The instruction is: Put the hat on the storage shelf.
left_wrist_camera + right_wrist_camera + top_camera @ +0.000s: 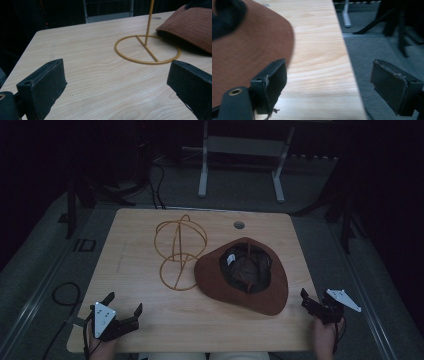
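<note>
Dim light covers a pale wooden desk (150, 320) set on grey carpet, with the legs of a white frame (202, 170) standing on the floor beyond its far edge. On the desk, a rust-brown brimmed hat (272, 292) lies upside down, right of centre, its dark lining and a small white label facing up. Just left of it stands a yellow wire hat stand (177, 252), a ring base carrying a thin post and a wire globe on top; in the high view the hat's brim comes right up to the ring, though whether they touch cannot be told. The left gripper (124, 306) rests at the desk's near left corner, held in a hand, its fingers spread wide and holding nothing; its own view looks across bare wood toward the stand's ring (147, 50). The right gripper (306, 299) sits at the near right edge, close beside the hat's brim (249, 55), its fingers likewise wide apart and empty, one over the desk and one out past the edge above the carpet.
</note>
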